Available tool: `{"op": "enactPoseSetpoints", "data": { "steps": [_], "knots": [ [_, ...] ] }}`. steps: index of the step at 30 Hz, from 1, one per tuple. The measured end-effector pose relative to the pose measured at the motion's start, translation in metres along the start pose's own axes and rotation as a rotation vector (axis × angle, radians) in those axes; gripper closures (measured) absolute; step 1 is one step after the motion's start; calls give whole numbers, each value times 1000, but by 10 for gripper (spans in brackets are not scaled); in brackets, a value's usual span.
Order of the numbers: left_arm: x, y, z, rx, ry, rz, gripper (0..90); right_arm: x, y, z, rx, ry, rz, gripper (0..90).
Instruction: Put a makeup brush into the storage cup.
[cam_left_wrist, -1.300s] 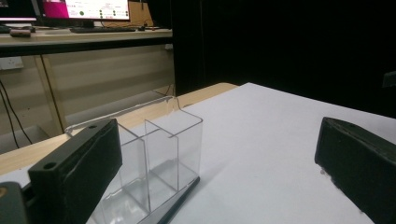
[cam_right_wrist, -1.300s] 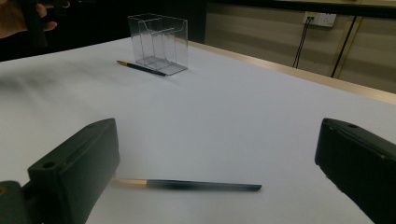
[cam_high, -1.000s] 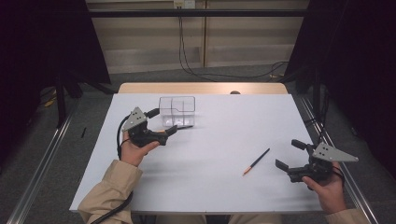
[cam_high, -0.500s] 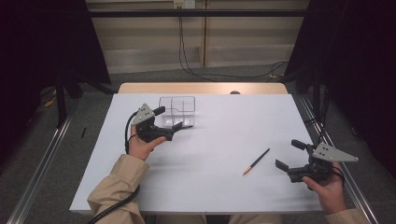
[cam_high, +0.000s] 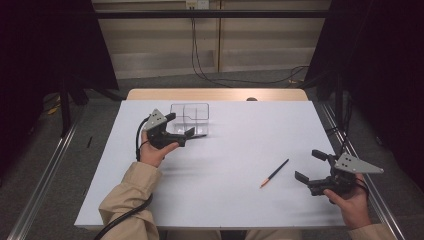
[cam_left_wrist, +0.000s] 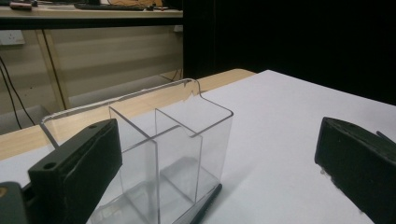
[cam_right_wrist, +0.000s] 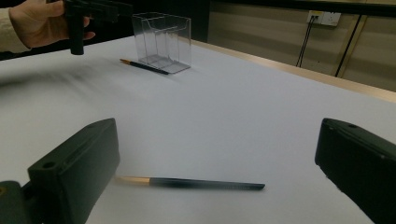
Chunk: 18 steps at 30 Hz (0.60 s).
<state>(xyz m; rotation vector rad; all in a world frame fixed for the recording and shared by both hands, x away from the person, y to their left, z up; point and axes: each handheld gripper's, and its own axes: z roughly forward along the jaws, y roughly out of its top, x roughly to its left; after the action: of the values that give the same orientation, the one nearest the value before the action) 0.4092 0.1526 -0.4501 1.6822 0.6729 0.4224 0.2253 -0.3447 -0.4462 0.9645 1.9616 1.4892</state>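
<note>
Pencil (cam_right_wrist: 189, 183) lies flat on the white table (cam_high: 240, 150), right in front of my right gripper (cam_high: 312, 167), whose jaws are spread wide and empty. Looks like the pickup step; next I'd drop lower and straddle it. Left gripper (cam_high: 181, 127) hovers open by the clear organizer (cam_high: 190, 116).

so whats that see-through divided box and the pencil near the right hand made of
The divided box looks like clear acrylic or similar hard plastic: glossy, see-through walls with bright edges. The pencil by the right hand-held gripper looks like painted wood: a thin dark shaft with an orange-tan end, though plastic can't be ruled out.
</note>
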Motion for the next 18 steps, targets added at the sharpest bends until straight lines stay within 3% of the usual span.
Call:
{"op": "enactPoseSetpoints", "data": {
  "steps": [7,11,18],
  "knots": [
    [-2,-1,2,22,-6,21,7,0,0,-1,-1,0,0,0],
    [-1,-1,-1,55,-2,47,9,0,-1,-1,1,1,1,0],
    [-2,3,0,119,-18,48,13,0,0,-1,0,3,-3,0]
  ]
}}
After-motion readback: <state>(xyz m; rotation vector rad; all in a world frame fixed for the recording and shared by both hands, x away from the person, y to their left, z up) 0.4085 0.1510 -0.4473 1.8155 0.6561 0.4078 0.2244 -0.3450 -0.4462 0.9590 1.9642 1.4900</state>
